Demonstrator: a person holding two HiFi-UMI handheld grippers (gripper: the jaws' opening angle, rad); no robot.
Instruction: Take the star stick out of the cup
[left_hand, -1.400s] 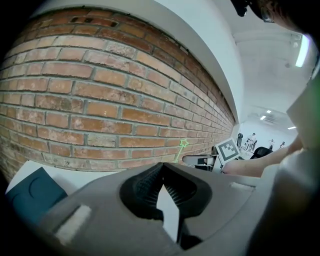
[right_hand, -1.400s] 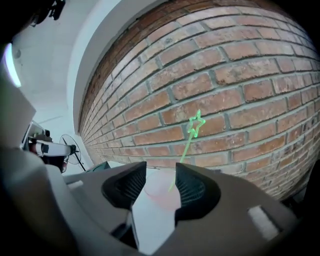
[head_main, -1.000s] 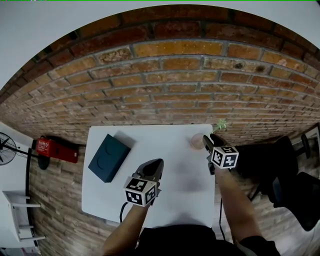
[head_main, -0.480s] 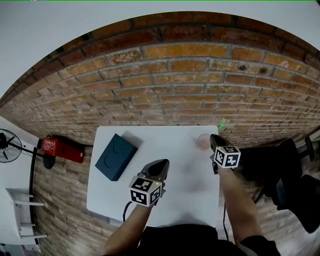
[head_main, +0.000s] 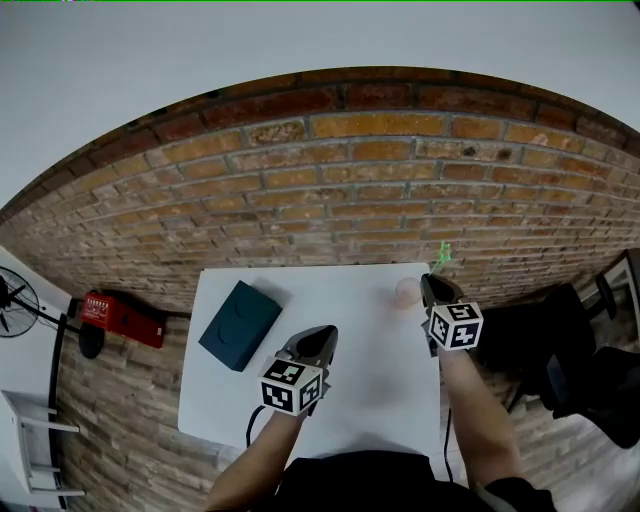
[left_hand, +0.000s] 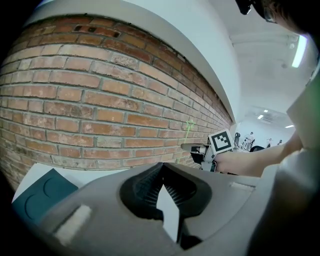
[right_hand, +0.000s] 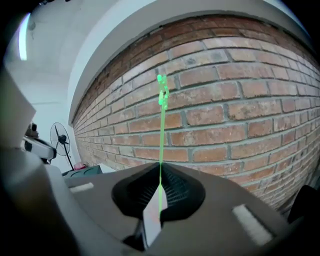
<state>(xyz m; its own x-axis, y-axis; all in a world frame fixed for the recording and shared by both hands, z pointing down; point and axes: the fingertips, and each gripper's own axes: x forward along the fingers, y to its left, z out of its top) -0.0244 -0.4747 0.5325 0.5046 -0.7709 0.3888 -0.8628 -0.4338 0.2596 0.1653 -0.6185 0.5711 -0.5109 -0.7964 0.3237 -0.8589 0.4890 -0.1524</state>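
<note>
Head view: white table (head_main: 345, 300), brick wall (head_main: 330, 190); R fingers (head_main: 431, 285) clamp star stick (head_main: 442, 255), L fingers (head_main: 317, 340) closed.

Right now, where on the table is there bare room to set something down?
Widest bare patch: middle and far edge of the table, between the dark box and the cup. Also bare: the near strip between the left tongs and the right edge. Crowded: the far right corner, with cup and right tongs shut on the star stick.
</note>
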